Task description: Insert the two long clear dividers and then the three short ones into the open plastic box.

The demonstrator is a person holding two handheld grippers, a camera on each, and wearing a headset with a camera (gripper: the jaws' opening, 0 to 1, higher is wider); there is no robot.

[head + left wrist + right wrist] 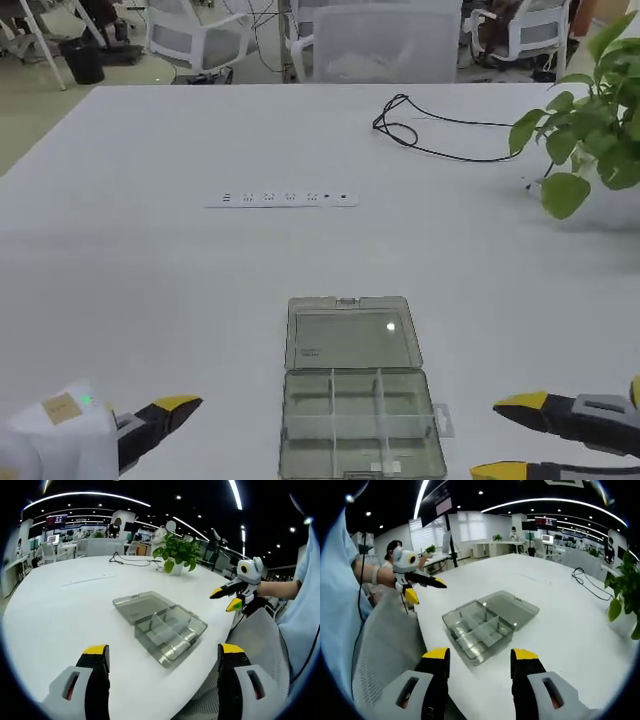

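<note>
Box: an open plastic box [287, 425] of smoky clear plastic sits on the white counter [150, 280] near its front edge, between the two grippers and touching neither; its lid [352, 335] lies flat, folded away from the person.
Left gripper: white-bodied, with black, yellow-tipped jaws, the left gripper [163, 652] hangs at the near-left corner of the head view, well left of the box; jaws spread wide with nothing between them.
Power strip: a flat white power strip [282, 199] lies mid-counter, well beyond the box.
Dividers: clear dividers [332, 400] stand upright in the box's base and split it into compartments; their number is hard to make out.
Cable: a black cable [440, 130] loops across the far right of the counter.
Plant: a leafy green plant [590, 120] stands at the right edge, beside the cable.
Right gripper: the right gripper [508, 435] hovers over the counter just right of the box, tips pointing toward it; jaws parted and holding nothing.
</note>
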